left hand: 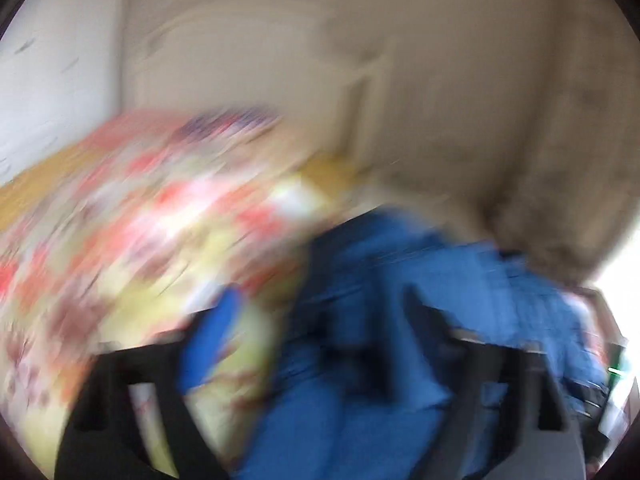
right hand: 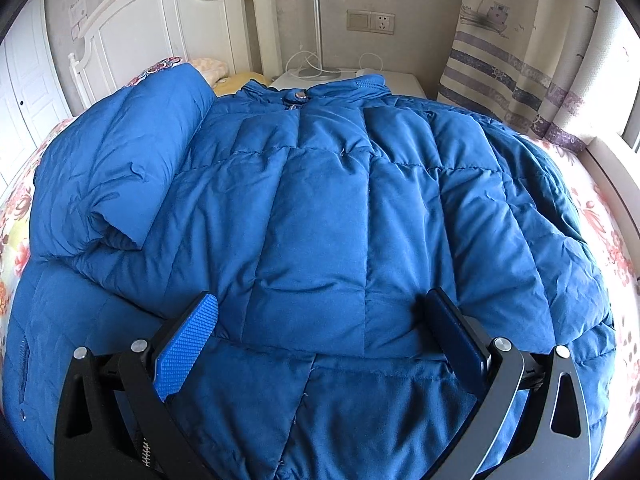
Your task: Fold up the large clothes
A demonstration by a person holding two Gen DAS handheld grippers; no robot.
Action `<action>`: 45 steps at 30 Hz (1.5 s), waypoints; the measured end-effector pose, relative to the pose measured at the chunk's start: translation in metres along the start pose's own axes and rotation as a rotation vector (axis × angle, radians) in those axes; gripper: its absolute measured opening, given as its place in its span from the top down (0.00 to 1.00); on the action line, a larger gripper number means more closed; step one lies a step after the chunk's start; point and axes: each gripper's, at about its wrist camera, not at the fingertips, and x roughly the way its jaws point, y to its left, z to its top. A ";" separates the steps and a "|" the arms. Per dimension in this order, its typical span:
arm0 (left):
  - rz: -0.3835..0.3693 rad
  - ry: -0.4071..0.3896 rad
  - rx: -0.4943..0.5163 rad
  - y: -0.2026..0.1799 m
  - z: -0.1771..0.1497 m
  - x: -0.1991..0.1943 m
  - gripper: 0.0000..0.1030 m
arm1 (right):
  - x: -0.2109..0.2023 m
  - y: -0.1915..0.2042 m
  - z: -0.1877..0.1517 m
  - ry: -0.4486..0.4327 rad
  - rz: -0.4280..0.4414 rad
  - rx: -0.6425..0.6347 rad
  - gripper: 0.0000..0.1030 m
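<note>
Blue padded jacket point(right hand: 320, 208) lay spread front-up on bed point(right hand: 600, 208), one sleeve point(right hand: 120, 168) folded inward. Right tongs point(right hand: 320, 320) released, hovering over hem, likely for next fold. Left tongs point(left hand: 320, 312): view blurred, apparently spread apart, gripping nothing.

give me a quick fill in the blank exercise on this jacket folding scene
1. The puffy jacket spread on the bed is ____ in colour.
2. The right tongs hover over the jacket with their jaws ____.
3. One sleeve is folded across the jacket's ____ side in the right wrist view.
4. The bedsheet carries a ____ print.

Missing words: blue; open; left; floral
</note>
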 end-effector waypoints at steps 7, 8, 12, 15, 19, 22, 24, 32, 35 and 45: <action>-0.046 0.187 0.051 -0.009 -0.033 0.067 0.54 | -0.001 0.001 0.000 -0.003 -0.009 -0.005 0.04; -0.040 0.198 0.080 -0.013 -0.040 0.075 0.53 | -0.002 0.002 0.000 -0.004 -0.012 -0.008 0.04; -0.048 0.194 0.091 -0.003 -0.048 0.083 0.42 | -0.005 0.005 -0.001 -0.016 -0.034 -0.022 0.05; -0.073 0.208 0.059 0.003 -0.042 0.085 0.35 | -0.008 0.009 -0.002 -0.031 -0.065 -0.048 0.05; -0.056 0.209 0.067 0.003 -0.044 0.089 0.32 | -0.029 0.027 -0.006 -0.148 -0.090 -0.140 0.08; -0.066 0.207 0.054 0.006 -0.043 0.087 0.32 | -0.057 0.059 -0.017 -0.307 -0.042 -0.309 0.08; -0.070 0.206 0.048 0.007 -0.043 0.086 0.32 | -0.066 0.089 -0.024 -0.359 -0.039 -0.444 0.08; -0.096 0.202 0.023 0.013 -0.041 0.087 0.32 | -0.042 0.181 -0.016 -0.339 -0.085 -0.758 0.11; -0.107 0.200 0.010 0.016 -0.041 0.086 0.32 | -0.027 0.193 -0.012 -0.304 -0.078 -0.788 0.25; -0.110 0.199 0.010 0.016 -0.041 0.086 0.32 | -0.094 0.035 0.042 -0.452 0.297 -0.060 0.86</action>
